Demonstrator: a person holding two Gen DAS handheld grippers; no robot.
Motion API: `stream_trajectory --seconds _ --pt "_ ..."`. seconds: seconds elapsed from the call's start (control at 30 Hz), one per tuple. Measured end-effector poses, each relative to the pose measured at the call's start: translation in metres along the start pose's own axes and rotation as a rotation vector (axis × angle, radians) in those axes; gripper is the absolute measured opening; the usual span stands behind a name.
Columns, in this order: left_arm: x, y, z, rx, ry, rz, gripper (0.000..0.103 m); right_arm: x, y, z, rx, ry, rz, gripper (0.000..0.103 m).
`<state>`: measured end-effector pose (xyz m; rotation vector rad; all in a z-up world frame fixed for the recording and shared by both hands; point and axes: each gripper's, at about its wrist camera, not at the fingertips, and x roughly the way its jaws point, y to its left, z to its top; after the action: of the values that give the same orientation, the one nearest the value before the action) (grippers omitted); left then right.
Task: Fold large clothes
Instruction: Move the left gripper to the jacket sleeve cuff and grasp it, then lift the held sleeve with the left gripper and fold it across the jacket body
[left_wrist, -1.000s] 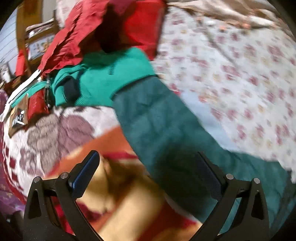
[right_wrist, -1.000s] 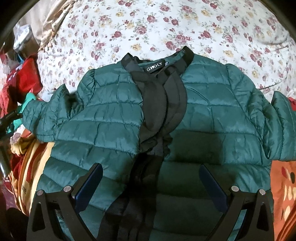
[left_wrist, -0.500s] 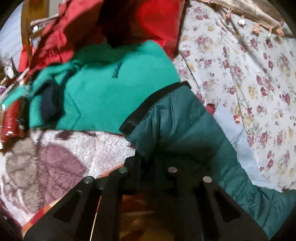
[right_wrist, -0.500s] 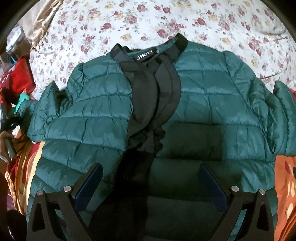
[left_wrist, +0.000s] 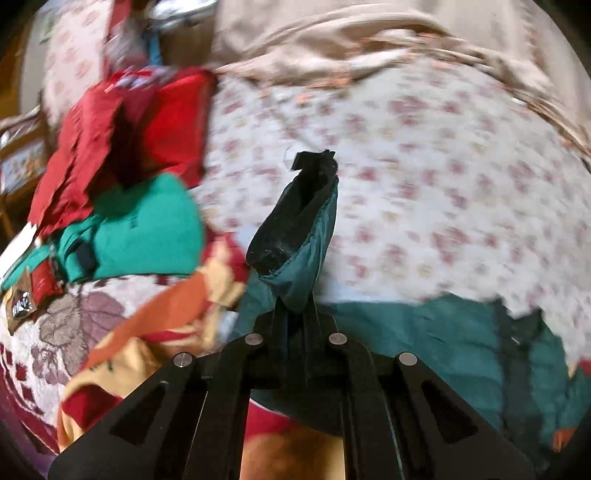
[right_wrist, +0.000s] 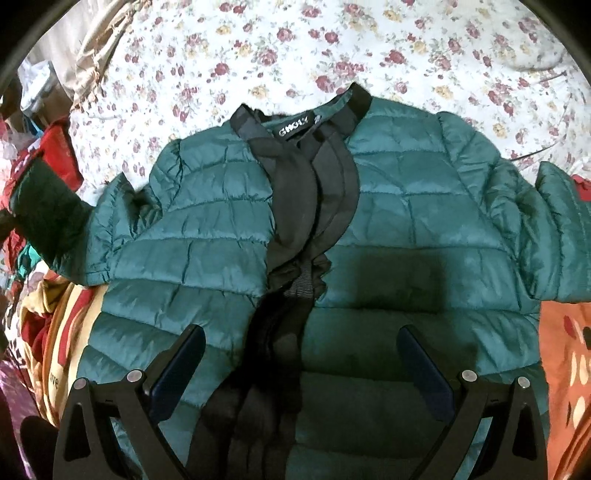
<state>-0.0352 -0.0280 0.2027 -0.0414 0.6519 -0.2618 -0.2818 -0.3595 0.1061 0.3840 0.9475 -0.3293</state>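
Note:
A dark green quilted puffer jacket with black collar and placket lies front up on the floral bedsheet, sleeves spread. My left gripper is shut on the jacket's left sleeve cuff and holds it lifted above the bed; the cuff's black lining faces the camera. The raised sleeve shows at the left edge of the right wrist view. My right gripper is open and empty, hovering over the jacket's lower front.
A pile of red and bright green clothes lies left of the jacket. An orange and yellow patterned blanket covers the bed's near edge. Beige fabric lies at the far side.
My left gripper has closed on the sleeve cuff and lifted it up off the bed. My right gripper stays open and has drifted slightly over the jacket.

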Motion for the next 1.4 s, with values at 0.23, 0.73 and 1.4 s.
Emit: stream_trajectory --seconds 0.23,0.73,1.4 --pt "-0.035 -0.105 -0.031 0.130 0.048 -0.157 0.005 -0.026 -0.026 -0.005 0.034 -0.039 -0.029 0.103" --pt "0.006 -0.271 -0.156 0.291 0.321 -0.359 0.005 -0.032 -0.096 -0.018 0.133 -0.016 -0.095 0.103" --pt "-0.065 -0.158 -0.108 0.247 0.176 -0.336 0.067 -0.007 -0.051 0.012 0.097 -0.023 0.091 0.103"
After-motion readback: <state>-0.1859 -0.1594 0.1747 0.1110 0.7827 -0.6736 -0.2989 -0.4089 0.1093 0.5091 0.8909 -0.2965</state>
